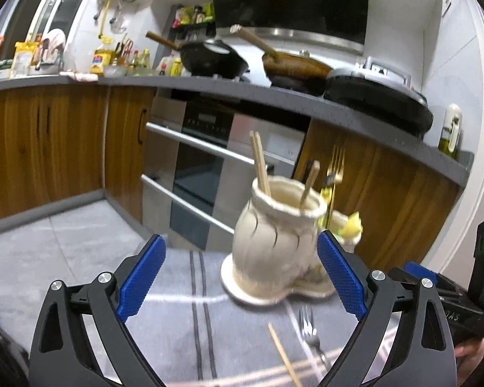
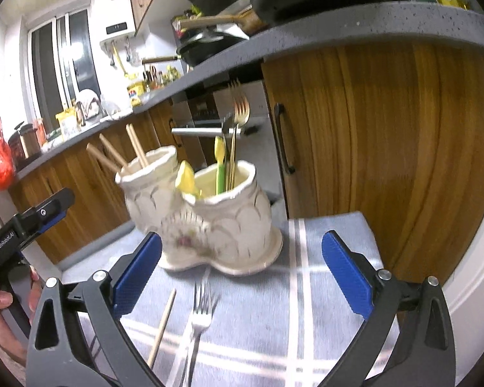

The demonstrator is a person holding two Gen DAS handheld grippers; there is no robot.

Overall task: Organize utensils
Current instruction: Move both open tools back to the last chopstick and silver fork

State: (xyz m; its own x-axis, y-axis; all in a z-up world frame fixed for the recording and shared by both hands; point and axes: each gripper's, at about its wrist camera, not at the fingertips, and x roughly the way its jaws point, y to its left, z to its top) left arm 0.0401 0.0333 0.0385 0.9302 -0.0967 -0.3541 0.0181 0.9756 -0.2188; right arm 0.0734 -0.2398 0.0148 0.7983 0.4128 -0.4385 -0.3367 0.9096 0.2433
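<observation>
Utensils remain on the cloth: with both the left gripper [image 1: 240, 277] and right gripper [image 2: 242, 274] spread empty, pinch the fork [image 2: 198, 319] mid-handle (avoid the chopstick [image 2: 163, 325]) before lifting toward the ceramic holder [image 2: 209, 219].

The silver metal fork [image 2: 198, 319] lying on the grey striped cloth [image 2: 261, 329] runs off the bottom edge, as does the loose wooden chopstick [image 2: 163, 327] beside it. The cream ceramic two-pot utensil holder [image 1: 274, 242] is motion-blurred, its rim hiding the standing utensils' lower ends. Bottle labels on the far worktop [image 1: 119, 80] are too small to read.
</observation>
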